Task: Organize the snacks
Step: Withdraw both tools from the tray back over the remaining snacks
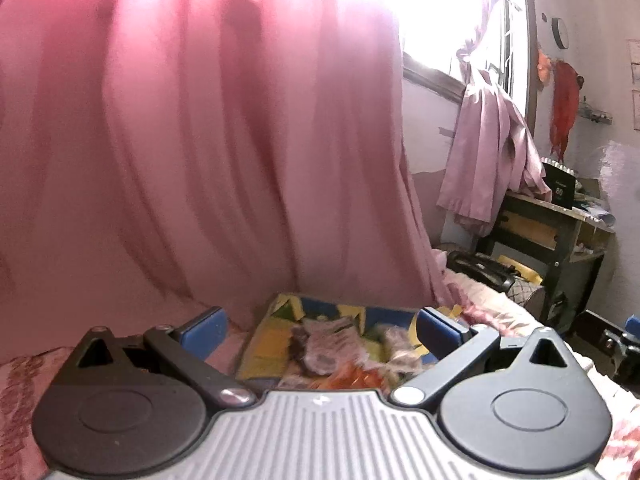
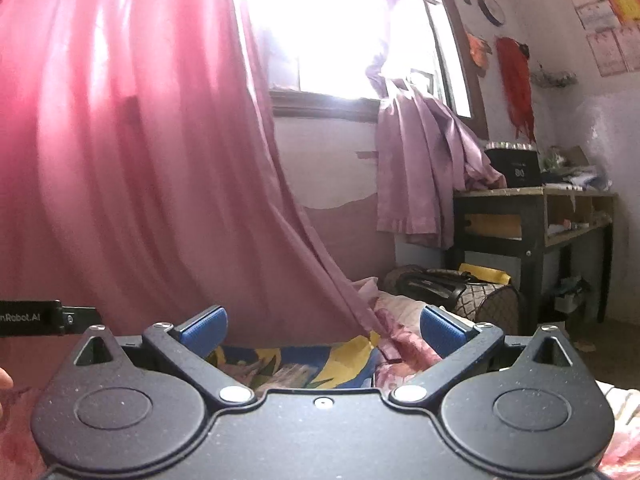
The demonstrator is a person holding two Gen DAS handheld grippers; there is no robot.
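A blue and yellow patterned bag lies open on the bed, with several snack packets piled in it, pale wrappers and an orange one. My left gripper hovers above and before the bag, open wide, its blue pads apart with nothing between them. In the right wrist view the same bag shows just past my right gripper, which is also open wide and empty. The left gripper's black body pokes in at that view's left edge.
A pink curtain hangs close behind the bag. A floral bedspread covers the bed. At the right stand a dark handbag, a wooden side table with a black box, and a bright window.
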